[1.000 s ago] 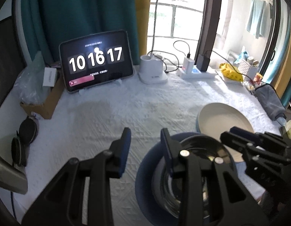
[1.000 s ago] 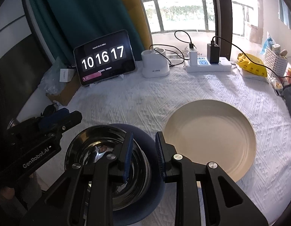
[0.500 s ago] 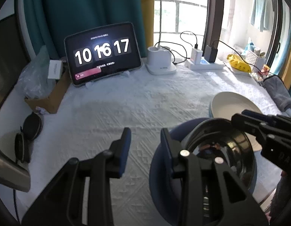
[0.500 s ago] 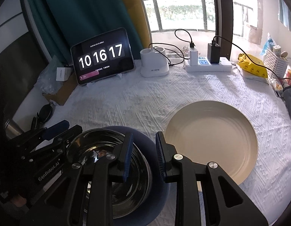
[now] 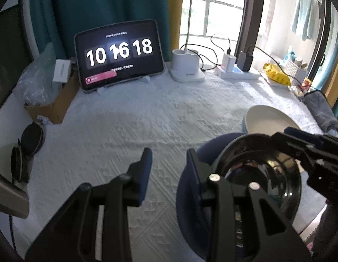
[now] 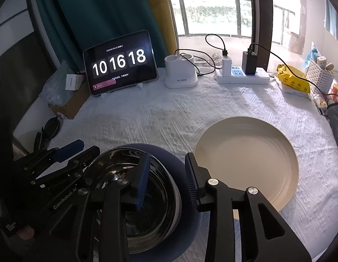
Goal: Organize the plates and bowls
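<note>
Between the right gripper's fingers sits the near wall of the steel bowl, nested in the dark blue plate. Those jaws have just been opening and now stand narrowly apart, straddling the rim without pressing it, so the bowl looks released onto the plate. The cream plate lies just right of the fingers on the tabletop. The left gripper hangs narrowly parted over bare cloth, its right finger beside the blue plate's edge, holding nothing. Only the right view shows the whole cream plate; the left shows the right gripper's jaws reaching in from the far side.
</note>
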